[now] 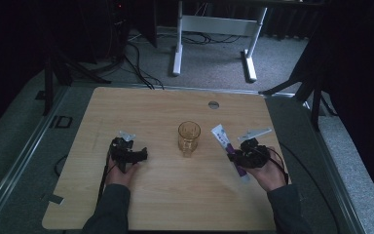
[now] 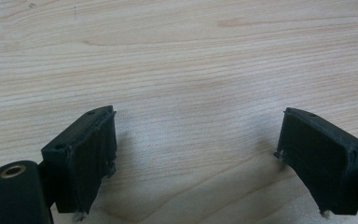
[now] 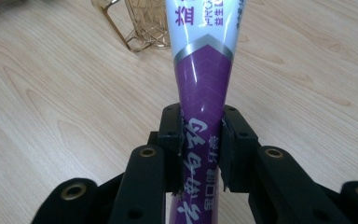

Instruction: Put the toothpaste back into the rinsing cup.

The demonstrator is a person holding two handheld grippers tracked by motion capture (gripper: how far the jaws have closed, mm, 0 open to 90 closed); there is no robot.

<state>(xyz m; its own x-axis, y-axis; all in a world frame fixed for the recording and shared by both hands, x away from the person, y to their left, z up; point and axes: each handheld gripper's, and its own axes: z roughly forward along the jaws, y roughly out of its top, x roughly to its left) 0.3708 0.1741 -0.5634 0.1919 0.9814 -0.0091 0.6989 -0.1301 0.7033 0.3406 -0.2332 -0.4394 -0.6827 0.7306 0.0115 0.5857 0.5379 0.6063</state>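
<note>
Right fingers clenched on purple-white tube, left fingers released, apart.

a dim lab: beyond the right gripper stand a desk frame, floor cables and black stands.

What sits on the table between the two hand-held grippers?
An amber glass mug stands between the left gripper and the right gripper, in the high view.
</note>
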